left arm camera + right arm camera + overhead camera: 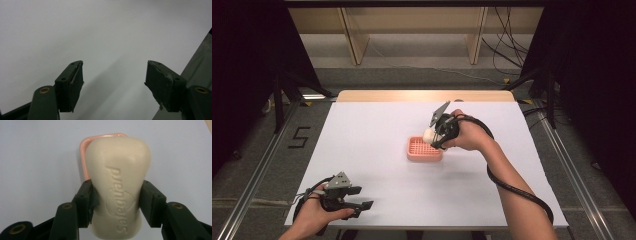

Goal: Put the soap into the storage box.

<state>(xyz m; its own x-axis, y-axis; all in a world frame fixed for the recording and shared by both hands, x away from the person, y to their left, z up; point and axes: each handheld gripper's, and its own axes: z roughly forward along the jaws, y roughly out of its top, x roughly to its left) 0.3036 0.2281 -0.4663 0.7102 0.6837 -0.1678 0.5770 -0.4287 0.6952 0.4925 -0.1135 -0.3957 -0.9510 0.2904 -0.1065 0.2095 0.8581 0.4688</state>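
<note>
A cream bar of soap (120, 182) with embossed lettering is clamped between the two black jaws of my right gripper (116, 202). In the high view the soap (428, 134) hangs just above the right end of a pink slatted soap dish (424, 150) on the white table, with the right gripper (438, 136) shut on it. Behind the soap, the pink rim of the dish (85, 157) peeks out. My left gripper (362, 207) rests near the table's front left corner, open, with nothing between its jaws (113, 82).
The white tabletop (377, 130) spreads around the dish. Its front right edge (197, 57) drops off beside the left gripper. Wooden shelf legs (354, 45) and cables (507, 50) stand on the floor beyond the table's far edge.
</note>
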